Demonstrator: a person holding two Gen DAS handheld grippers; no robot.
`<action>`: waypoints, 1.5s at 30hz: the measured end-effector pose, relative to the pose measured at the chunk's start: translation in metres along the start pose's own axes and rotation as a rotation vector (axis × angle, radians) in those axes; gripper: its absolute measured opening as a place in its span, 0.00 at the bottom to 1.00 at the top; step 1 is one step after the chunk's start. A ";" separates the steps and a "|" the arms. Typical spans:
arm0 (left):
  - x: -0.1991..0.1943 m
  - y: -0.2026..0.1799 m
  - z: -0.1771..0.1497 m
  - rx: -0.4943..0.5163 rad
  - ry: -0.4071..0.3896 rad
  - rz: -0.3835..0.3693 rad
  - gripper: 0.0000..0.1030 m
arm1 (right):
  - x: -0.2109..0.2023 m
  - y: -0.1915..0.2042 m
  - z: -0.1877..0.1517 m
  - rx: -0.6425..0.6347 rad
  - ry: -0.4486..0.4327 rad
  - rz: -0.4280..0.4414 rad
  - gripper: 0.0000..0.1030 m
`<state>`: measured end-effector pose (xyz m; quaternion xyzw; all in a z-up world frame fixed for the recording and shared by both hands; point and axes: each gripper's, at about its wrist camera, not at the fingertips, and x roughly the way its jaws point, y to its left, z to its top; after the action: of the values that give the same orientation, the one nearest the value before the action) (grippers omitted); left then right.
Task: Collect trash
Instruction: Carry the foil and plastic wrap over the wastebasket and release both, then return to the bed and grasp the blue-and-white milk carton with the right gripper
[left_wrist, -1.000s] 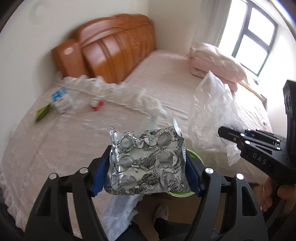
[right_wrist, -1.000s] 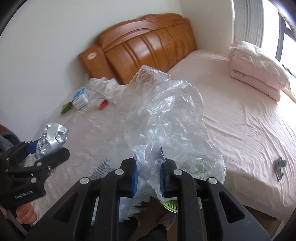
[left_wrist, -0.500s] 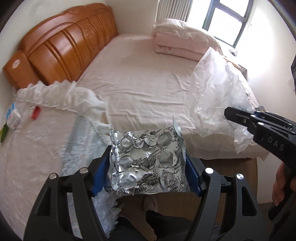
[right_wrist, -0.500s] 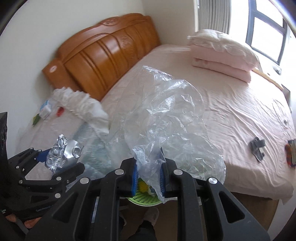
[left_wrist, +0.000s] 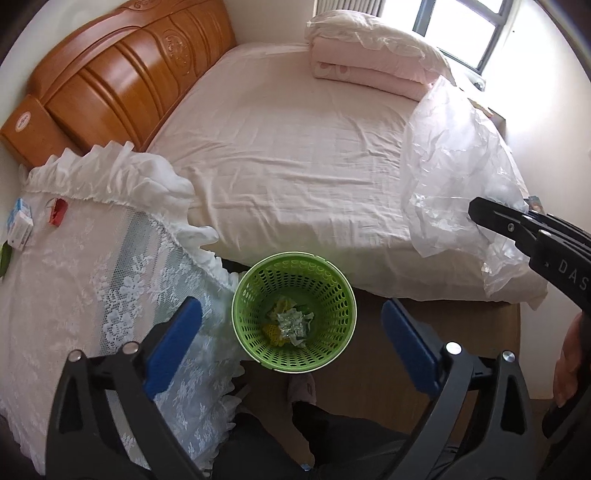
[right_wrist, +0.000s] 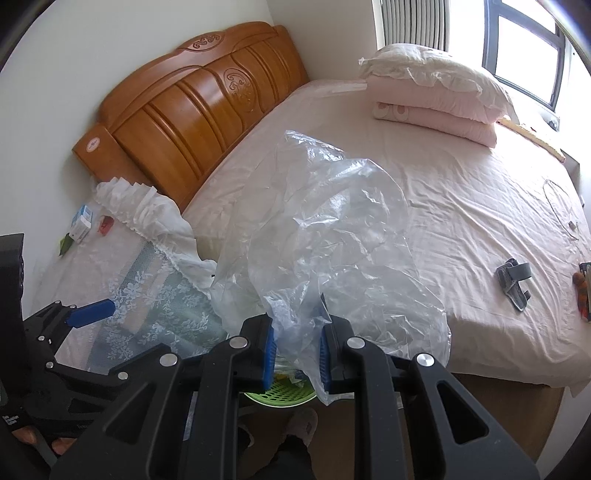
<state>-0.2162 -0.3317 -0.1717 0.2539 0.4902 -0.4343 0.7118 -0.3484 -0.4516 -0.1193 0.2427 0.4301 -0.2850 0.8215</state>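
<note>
Trash is the matter under inspection, and it lies in three places. A green perforated basket (left_wrist: 295, 310) stands on the floor against the bed's (left_wrist: 295, 147) near edge, just beside the lace-covered side table (left_wrist: 74, 288); at its bottom rests a crumpled foil blister sheet (left_wrist: 291, 325) among yellow scraps and pale wrappers. The left gripper (left_wrist: 291, 343) hangs directly over the basket mouth, its jaws opening wide with nothing between the blue pads, so that item is judged delivered. The right gripper (right_wrist: 297, 354) is clamped on a large clear plastic bag (right_wrist: 332, 236), pinched at its lower edge and billowing up over the bed; it is thin, crinkled and translucent, and appears empty (it would likely spring back if merely dropped, so it may need pressing down into the basket). That bag is judged the next deposit, the basket rim being just visible below the right jaws. Outstanding on the side table, well apart from the basket: a small blue-and-white carton (left_wrist: 20, 223), a red scrap (left_wrist: 57, 214) and a green wrapper (left_wrist: 4, 258) at the frame's edge. The task is assessed as partly done.
</note>
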 end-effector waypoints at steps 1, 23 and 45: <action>0.000 0.001 -0.001 -0.007 0.000 0.001 0.91 | 0.000 0.000 0.000 -0.001 0.000 0.002 0.19; -0.055 0.090 -0.030 -0.264 -0.105 0.125 0.92 | 0.114 0.065 -0.046 -0.111 0.240 0.066 0.81; -0.109 0.144 -0.031 -0.332 -0.221 0.185 0.92 | 0.003 0.104 0.035 -0.100 0.004 0.140 0.98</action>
<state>-0.1219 -0.1959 -0.0925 0.1281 0.4483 -0.3056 0.8302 -0.2563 -0.3998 -0.0878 0.2312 0.4273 -0.2047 0.8497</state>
